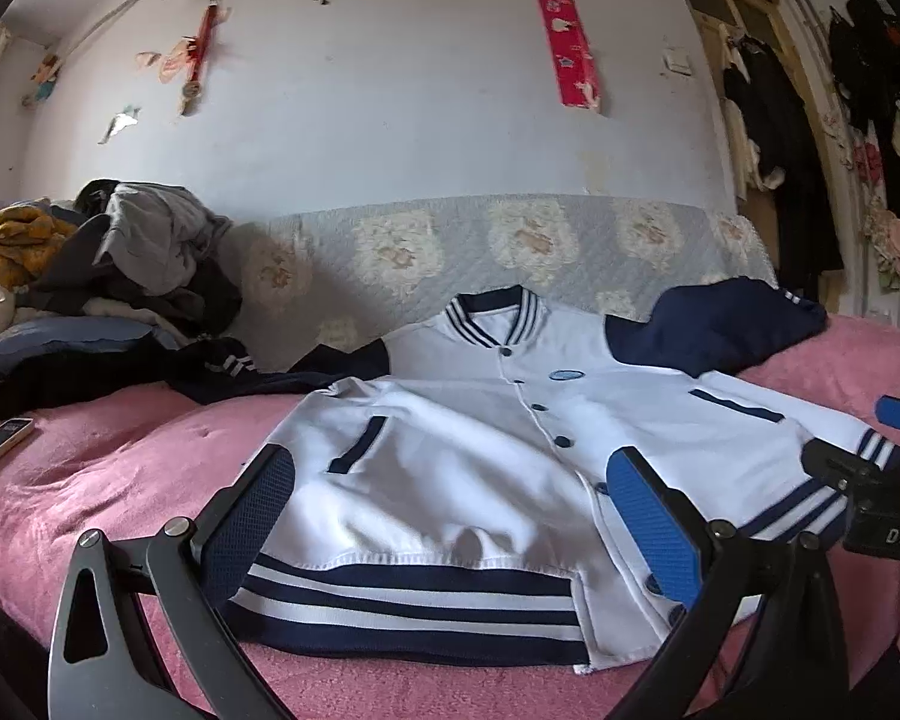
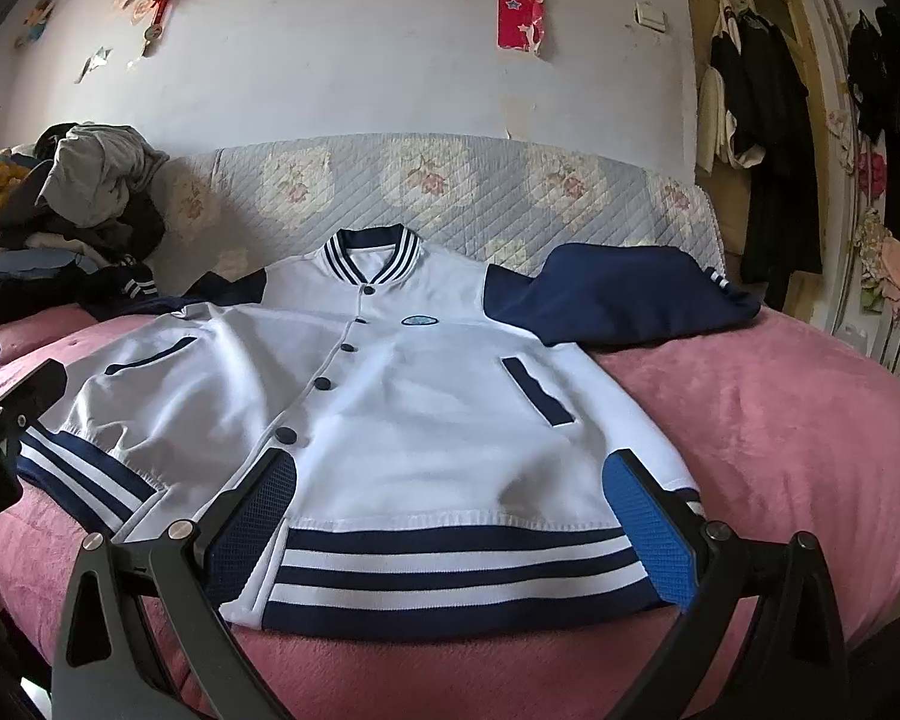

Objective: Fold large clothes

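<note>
A: What's the jacket [image 2: 390,396] like?

B: Smooth white body, dark blue sleeves, ribbed blue-and-white striped collar and hem [image 2: 450,576], round dark buttons down the front, two slanted dark pocket slits. It lies flat, front up, on a fuzzy pink blanket [image 2: 780,450], filling the middle of both views.

A: Which way does it run?

B: Lengthwise from the hem at the lower frame to the collar [image 2: 372,255] at the upper middle, pointing at the quilted flowered backrest [image 2: 480,180]. The sleeves spread left and right.

A: And the claws?

B: The right gripper [image 2: 456,534] is released, fingers spread either side of the hem's right half. The left gripper [image 1: 456,534] is also spread wide over the left half, nothing clamped.

A: Beyond that?

B: A rumpled clothes pile [image 1: 120,252] at the left, a phone [image 1: 0,447] at the left edge, dark garments hanging upper right.
</note>
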A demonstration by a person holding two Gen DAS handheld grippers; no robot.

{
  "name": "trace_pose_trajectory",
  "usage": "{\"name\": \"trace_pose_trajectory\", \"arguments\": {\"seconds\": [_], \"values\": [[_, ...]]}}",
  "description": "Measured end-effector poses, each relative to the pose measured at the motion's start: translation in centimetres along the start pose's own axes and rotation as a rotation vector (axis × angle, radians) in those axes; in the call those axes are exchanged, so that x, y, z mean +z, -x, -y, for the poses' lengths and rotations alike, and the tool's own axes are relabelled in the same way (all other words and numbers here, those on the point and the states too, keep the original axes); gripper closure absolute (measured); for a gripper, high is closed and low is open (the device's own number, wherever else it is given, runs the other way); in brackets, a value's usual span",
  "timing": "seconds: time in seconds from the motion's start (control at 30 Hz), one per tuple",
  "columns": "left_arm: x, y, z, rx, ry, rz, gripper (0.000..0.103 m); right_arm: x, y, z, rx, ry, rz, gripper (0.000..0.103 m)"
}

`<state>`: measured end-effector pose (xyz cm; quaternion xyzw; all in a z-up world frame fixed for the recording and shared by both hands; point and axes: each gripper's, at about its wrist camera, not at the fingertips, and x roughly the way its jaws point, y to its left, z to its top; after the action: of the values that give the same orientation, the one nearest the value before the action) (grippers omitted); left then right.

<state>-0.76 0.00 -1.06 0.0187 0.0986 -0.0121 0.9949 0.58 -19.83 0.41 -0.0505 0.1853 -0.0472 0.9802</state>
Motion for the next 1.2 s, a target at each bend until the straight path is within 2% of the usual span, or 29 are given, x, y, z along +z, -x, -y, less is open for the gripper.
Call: {"name": "trace_pose_trajectory", "arguments": {"seconds": [0.03,0.07,0.17,0.37,0.43,0.5,0.9,1.0,1.1,1.2], "values": [[0.0,-0.1,0.2,-0.006,-0.010,-0.008,0.012,0.0,0.1,0.0,0.001,-0.004,0.002,0.000],[-0.1,-0.2,0.4,-0.008,-0.022,-0.019,0.015,-0.1,0.2,0.0,0.002,-0.005,0.005,0.000],[-0.4,-0.5,0.6,-0.026,-0.026,-0.037,0.015,-0.2,0.4,0.0,0.003,-0.008,0.015,0.000],[-0.5,-0.1,0.8,-0.016,-0.027,-0.012,0.014,-0.2,0.5,0.1,0.004,-0.008,0.013,0.000],[-0.5,0.0,0.9,0.013,-0.031,-0.005,0.004,-0.3,0.6,0.1,0.003,-0.010,0.013,0.000],[-0.4,0.2,0.8,0.025,-0.027,0.005,0.000,-0.3,0.6,0.1,0.005,-0.010,0.010,0.000],[-0.2,0.3,1.4,0.009,-0.059,-0.005,0.002,-0.7,0.5,0.3,0.011,-0.026,-0.005,0.000],[-0.2,0.5,1.0,0.018,-0.025,0.004,0.004,-0.8,0.3,0.3,0.020,-0.035,-0.017,0.000],[-0.1,0.5,0.3,-0.007,0.026,0.007,0.005,-1.0,0.3,0.2,0.011,-0.026,-0.013,0.000],[-0.2,0.5,0.3,0.012,0.028,0.031,0.005,-1.0,0.2,0.1,0.018,-0.027,-0.010,0.000]]}}
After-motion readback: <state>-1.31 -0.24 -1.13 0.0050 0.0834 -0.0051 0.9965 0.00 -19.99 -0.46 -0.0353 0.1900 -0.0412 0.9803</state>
